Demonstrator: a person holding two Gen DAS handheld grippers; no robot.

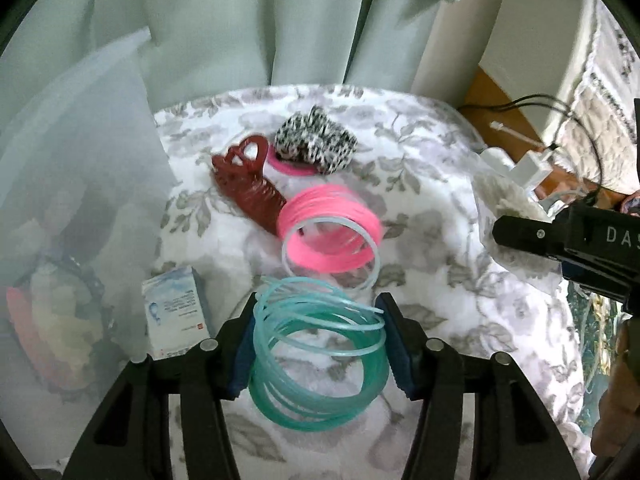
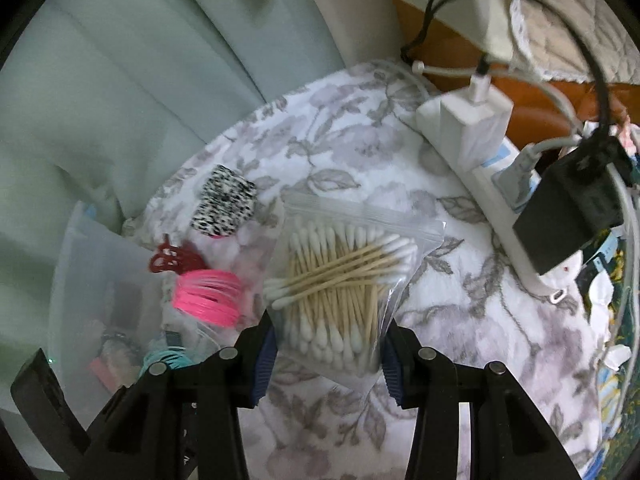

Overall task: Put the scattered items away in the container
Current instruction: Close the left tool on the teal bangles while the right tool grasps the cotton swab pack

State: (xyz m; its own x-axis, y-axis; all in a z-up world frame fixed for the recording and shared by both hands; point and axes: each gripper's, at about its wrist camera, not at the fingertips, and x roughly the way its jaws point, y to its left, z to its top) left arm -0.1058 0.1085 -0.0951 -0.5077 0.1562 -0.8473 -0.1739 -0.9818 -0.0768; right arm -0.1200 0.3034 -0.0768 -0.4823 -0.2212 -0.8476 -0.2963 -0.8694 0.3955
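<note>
The left tool is clamped on a loose stack of teal bangles, its blue pads pressing the rings from both sides above a floral-print cloth that covers the tabletop. The right tool grips a clear zip bag of cotton swabs, the bag pinched between its pads and standing up from them. On the cloth beyond the teal rings lie a stack of pink bangles with one clear ring at its near edge, a dark red hair claw touching the pink stack, and a black-and-white spotted scrunchie resting on a pink ring. A small white and blue box stands just beside the translucent plastic container at the left edge of the cloth; blurred, colourful items show through the container's wall, too hazy to identify. From the right wrist camera, a white power strip with a white charger and a black adapter plugged in runs along the right edge of the cloth, cables trailing off it. Pale green curtains hang behind the scene.
</note>
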